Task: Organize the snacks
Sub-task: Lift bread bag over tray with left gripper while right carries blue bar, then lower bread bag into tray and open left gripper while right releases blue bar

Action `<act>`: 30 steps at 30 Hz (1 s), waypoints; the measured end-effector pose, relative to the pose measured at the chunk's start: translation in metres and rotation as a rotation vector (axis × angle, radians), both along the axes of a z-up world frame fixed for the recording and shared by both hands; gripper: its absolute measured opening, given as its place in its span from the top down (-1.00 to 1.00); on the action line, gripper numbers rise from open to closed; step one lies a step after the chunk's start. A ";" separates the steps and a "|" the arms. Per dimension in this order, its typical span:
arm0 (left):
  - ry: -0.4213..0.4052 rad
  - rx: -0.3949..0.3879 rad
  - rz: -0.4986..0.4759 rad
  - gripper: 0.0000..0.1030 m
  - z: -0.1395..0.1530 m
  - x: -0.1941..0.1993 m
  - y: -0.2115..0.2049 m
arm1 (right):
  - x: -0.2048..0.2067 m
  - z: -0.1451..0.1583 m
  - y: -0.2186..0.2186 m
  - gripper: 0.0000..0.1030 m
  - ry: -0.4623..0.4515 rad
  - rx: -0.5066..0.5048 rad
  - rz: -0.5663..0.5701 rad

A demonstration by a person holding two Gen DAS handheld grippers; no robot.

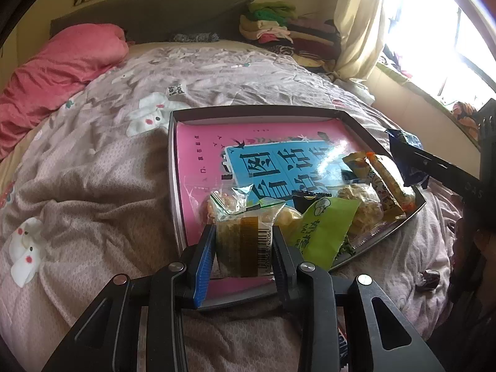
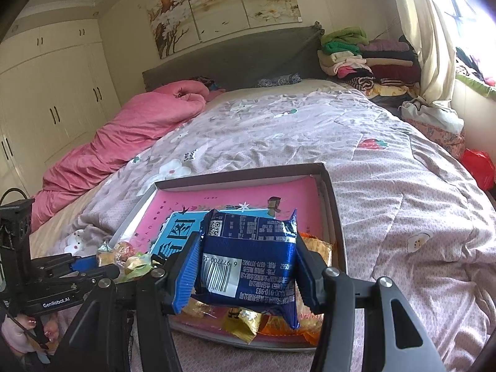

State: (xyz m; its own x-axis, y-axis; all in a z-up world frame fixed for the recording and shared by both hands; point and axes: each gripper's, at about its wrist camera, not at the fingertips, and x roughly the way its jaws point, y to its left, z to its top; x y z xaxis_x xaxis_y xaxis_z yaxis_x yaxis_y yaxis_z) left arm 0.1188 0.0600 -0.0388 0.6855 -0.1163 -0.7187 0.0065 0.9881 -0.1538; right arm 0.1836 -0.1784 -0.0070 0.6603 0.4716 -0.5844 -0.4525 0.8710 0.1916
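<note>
Your left gripper (image 1: 244, 245) clamps a clear-wrapped cake (image 1: 243, 235); your right gripper (image 2: 246, 266) grips a blue snack packet (image 2: 248, 254), both over the tray's (image 1: 174, 167) near edge on the bed (image 1: 93, 186).

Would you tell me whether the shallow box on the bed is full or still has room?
Still roomy. The shallow box holds snack packets only at its near end; the pink printed floor beyond lies bare.

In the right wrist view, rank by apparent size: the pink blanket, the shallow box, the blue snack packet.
1. pink blanket and shallow box: look alike, unranked.
2. blue snack packet: smallest, though nearness to the camera enlarges it.
</note>
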 end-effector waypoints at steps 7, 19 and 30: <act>-0.004 0.011 -0.001 0.30 -0.001 0.001 -0.001 | 0.002 -0.006 0.009 -0.07 0.015 -0.031 0.009; -0.005 0.014 -0.002 0.30 -0.001 0.001 -0.002 | 0.001 -0.021 0.023 -0.08 0.049 -0.069 0.048; -0.005 0.015 -0.003 0.30 -0.002 0.001 -0.002 | 0.000 -0.026 0.026 -0.08 0.054 -0.084 0.056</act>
